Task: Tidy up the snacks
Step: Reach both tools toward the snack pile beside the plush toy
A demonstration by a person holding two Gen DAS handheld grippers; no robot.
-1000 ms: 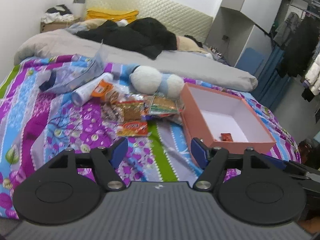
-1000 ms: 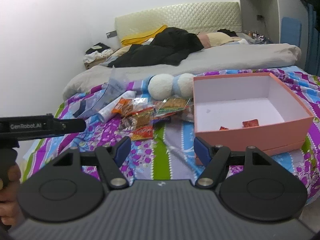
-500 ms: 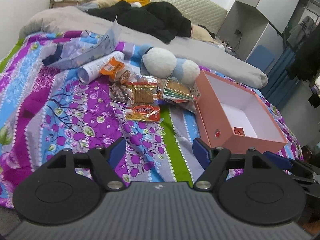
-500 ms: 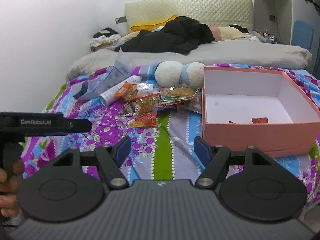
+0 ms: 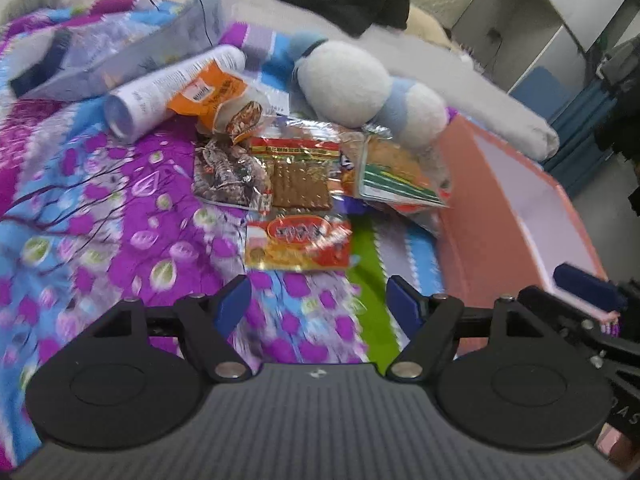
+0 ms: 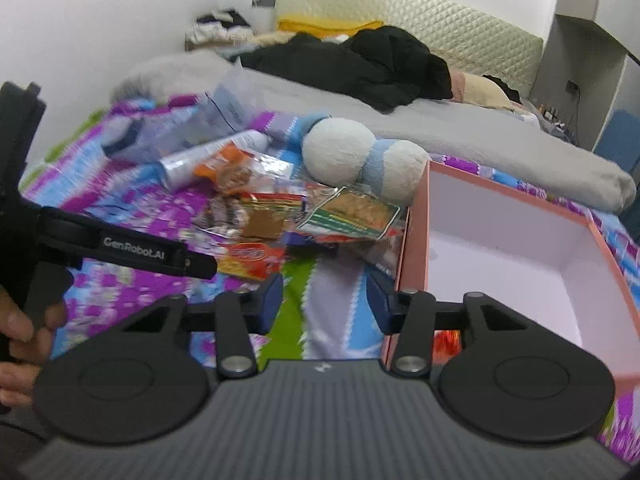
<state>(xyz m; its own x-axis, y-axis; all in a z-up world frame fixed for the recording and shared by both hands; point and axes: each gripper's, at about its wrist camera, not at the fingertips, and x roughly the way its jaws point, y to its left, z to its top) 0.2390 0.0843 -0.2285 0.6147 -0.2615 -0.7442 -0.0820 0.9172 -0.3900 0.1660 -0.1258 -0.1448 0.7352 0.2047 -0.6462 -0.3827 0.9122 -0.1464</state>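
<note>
Several snack packets lie in a pile on the patterned bedspread. A red-orange packet [image 5: 298,243] is nearest, just ahead of my open, empty left gripper [image 5: 320,300]. Behind it lie a cracker packet [image 5: 300,178], a silvery packet [image 5: 228,174], an orange packet [image 5: 218,96] and a green-striped packet [image 5: 394,178]. The pink open box [image 6: 516,236] stands to the right with a small red snack [image 6: 448,340] inside. My right gripper [image 6: 324,300] is open and empty, beside the box's left wall. The red-orange packet shows in the right wrist view [image 6: 252,258].
A white and blue plush toy [image 5: 368,92] lies behind the pile. A white tube [image 5: 168,88] and a clear plastic bag [image 5: 120,52] lie at the back left. Black clothes [image 6: 352,64] and a grey blanket [image 6: 500,136] cover the far bed.
Both grippers have moved forward and lower toward the snack pile. The snacks now loom larger. The right gripper has come close to the box's left wall.
</note>
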